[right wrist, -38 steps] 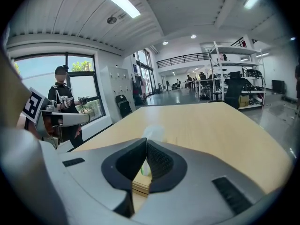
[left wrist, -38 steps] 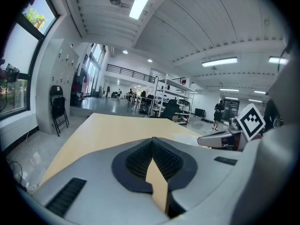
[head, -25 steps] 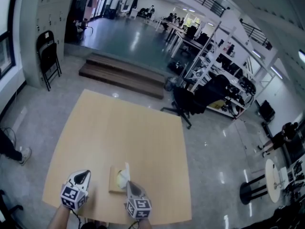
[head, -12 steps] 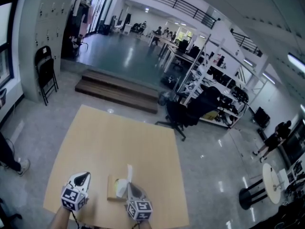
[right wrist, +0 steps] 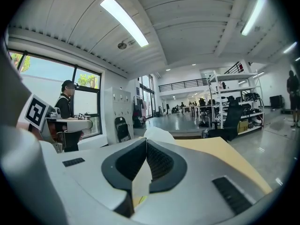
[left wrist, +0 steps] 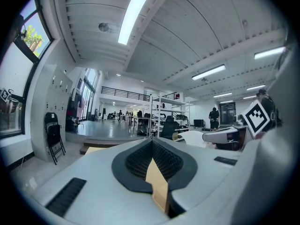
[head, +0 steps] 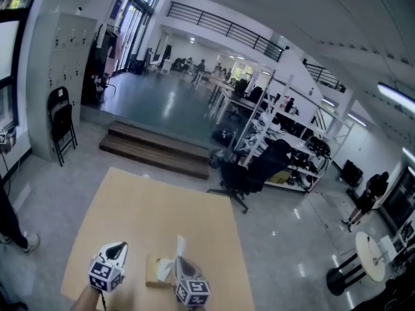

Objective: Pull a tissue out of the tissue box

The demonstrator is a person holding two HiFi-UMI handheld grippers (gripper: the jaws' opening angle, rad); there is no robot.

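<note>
Near the front edge of the tabletop [head: 149,212] I see the tissue box [head: 153,274] lying flat, between my two tools. My right hand-held gripper [head: 179,262] hangs just above the box's right side, its jaws pinched together on the tissue [head: 179,243], whose white tip sticks up past the jaw tips while the rest trails down toward the box. My left hand-held gripper [head: 120,247] hovers just left of the box, apart from it, with its jaw tips meeting.
</note>
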